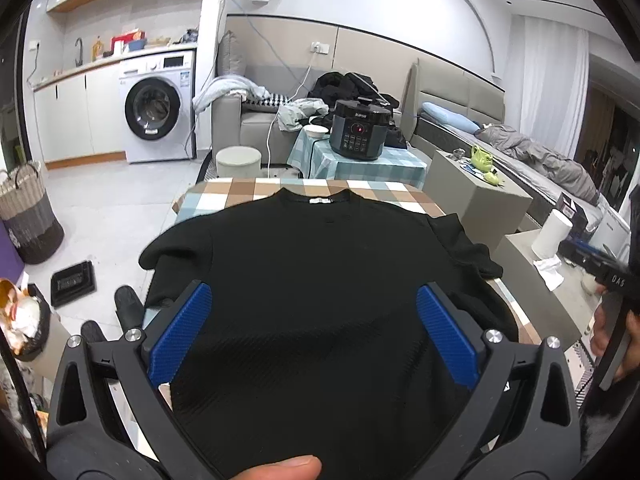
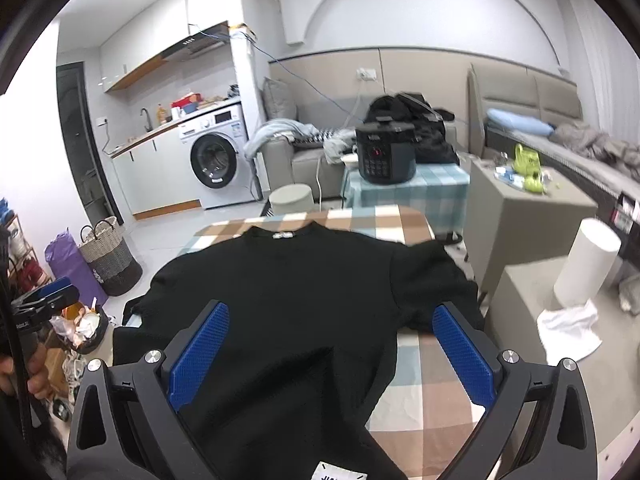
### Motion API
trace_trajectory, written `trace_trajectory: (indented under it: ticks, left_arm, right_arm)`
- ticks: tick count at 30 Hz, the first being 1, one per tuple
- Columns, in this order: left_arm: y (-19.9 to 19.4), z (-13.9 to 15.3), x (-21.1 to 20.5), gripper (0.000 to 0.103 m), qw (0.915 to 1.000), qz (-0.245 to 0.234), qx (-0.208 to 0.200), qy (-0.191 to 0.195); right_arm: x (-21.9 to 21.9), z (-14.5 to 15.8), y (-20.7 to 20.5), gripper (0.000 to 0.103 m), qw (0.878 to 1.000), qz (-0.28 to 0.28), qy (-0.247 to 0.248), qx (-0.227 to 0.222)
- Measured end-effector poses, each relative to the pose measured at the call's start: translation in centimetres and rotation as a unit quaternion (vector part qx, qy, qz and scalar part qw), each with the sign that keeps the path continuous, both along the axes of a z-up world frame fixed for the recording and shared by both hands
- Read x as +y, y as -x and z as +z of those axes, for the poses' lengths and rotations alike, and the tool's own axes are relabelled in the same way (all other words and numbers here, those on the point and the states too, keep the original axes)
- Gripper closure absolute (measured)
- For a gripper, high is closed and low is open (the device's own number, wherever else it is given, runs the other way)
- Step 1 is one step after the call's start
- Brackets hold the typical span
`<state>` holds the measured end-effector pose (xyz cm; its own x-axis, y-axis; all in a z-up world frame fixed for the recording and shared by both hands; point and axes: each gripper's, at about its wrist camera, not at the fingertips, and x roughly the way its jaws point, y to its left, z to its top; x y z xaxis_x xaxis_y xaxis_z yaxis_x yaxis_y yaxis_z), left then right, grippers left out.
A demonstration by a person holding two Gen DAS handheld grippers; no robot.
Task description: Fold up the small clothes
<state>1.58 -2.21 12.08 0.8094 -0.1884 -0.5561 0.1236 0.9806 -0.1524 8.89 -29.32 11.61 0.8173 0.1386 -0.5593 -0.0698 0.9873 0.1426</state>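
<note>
Shirt [image 1: 312,280] hem past bottom edge

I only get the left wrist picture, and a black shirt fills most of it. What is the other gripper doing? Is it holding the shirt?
Observer: No. In the right wrist view the right gripper is open, with its blue fingers wide apart and gripping nothing. The black shirt is spread out in front of it.
Operator: Does the shirt fill that picture too?
Observer: No. Bare checked tablecloth shows beside the shirt's right edge, near the right-hand finger.
Operator: Anything else I'm missing?
Observer: A white printed tag shows at the shirt's near end, at the very bottom of that view.
</note>
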Motion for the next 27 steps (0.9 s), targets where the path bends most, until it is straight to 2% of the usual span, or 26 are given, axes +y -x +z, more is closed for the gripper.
trace_trajectory:
  ticks: [4,7,12,13,14,16,18,22,24,27]
  left_arm:
    - [-2.3,-2.2,0.9,0.001,0.9996,0.014,0.025,0.005]
    - [-3.9,-4.2,1.8,0.001,0.9987,0.03,0.04,0.006]
    - [-6.7,-7.7,3.2,0.001,0.9967,0.054,0.059,0.017]
    - [-7.3,-8.3,3.3,0.001,0.9962,0.059,0.062,0.019]
    - [-7.9,-9.0,3.6,0.001,0.9955,0.063,0.066,0.023]
    - [-8.7,-9.9,3.9,0.001,0.9949,0.065,0.071,0.03]
    - [-9.5,-10.8,3.8,0.001,0.9947,0.063,0.077,0.027]
    - [-11.1,-12.3,3.5,0.001,0.994,0.072,0.081,0.014]
    - [-11.9,-13.2,3.5,0.001,0.9931,0.075,0.089,0.014]
    - [-12.8,-14.4,3.4,0.001,0.9919,0.077,0.099,0.018]
  right_arm:
    - [-0.9,-2.1,-1.6,0.0,0.999,-0.021,-0.008,0.023]
    - [-2.1,-3.5,-2.4,0.0,0.999,-0.046,-0.014,0.023]
    - [-6.3,-6.5,-4.6,0.0,0.992,-0.093,-0.07,0.055]
    - [-7.0,-7.1,-5.1,0.004,0.99,-0.105,-0.072,0.064]
    - [-8.0,-7.8,-5.7,0.011,0.986,-0.124,-0.078,0.08]
    - [-9.5,-8.9,-6.6,0.018,0.981,-0.139,-0.097,0.1]
    - [-11.0,-10.2,-7.6,0.018,0.974,-0.16,-0.105,0.125]
    - [-13.6,-12.5,-8.9,0.019,0.962,-0.16,-0.166,0.148]
    - [-15.1,-14.0,-9.8,0.024,0.949,-0.162,-0.212,0.167]
    - [-16.1,-15.5,-11.0,0.028,0.937,-0.18,-0.238,0.182]
